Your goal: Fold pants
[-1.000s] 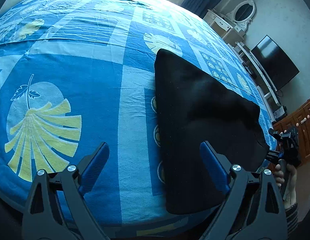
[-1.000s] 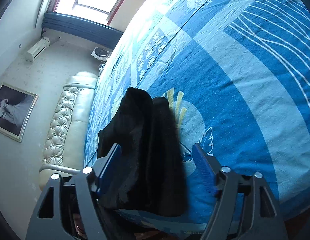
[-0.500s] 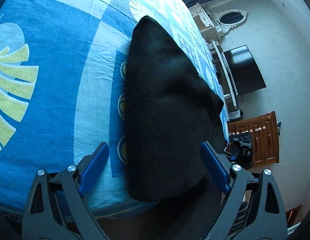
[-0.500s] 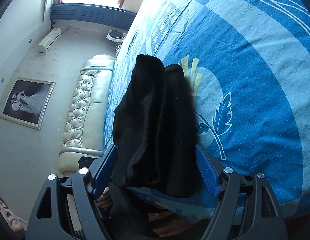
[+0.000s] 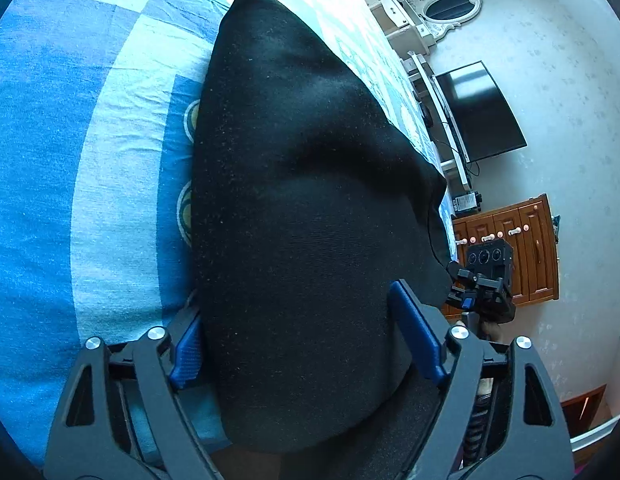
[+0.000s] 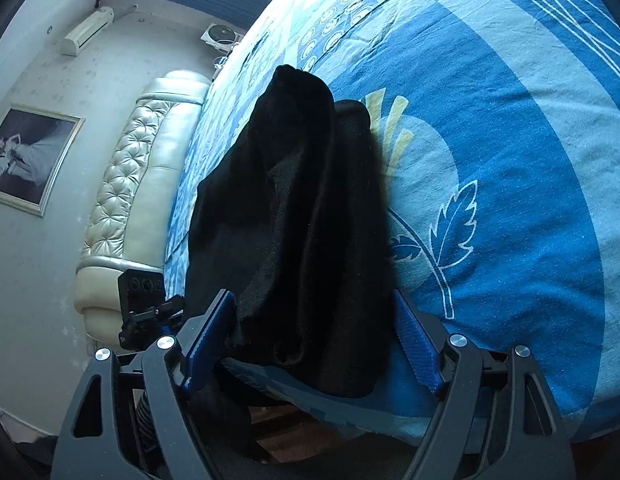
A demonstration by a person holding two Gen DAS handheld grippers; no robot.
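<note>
The black pants (image 5: pixel 294 208) lie folded on the blue patterned bed sheet (image 5: pixel 70 184), their near end hanging over the bed's edge. My left gripper (image 5: pixel 302 344) is open, its blue pads either side of the near end of the fabric. In the right wrist view the pants (image 6: pixel 302 216) show bunched layers at the bed's edge. My right gripper (image 6: pixel 310 340) is open around that end. The right gripper also shows in the left wrist view (image 5: pixel 483 280), and the left gripper shows in the right wrist view (image 6: pixel 144 304).
A padded cream headboard (image 6: pixel 134 200) and a framed picture (image 6: pixel 26 156) are on the left in the right wrist view. A TV (image 5: pixel 479 112), white dresser (image 5: pixel 401 16) and wooden cabinet (image 5: pixel 521 252) stand beyond the bed.
Both grippers have moved closer to the pants at the bed's edge. The fabric ends now lie between the open jaws of each.
</note>
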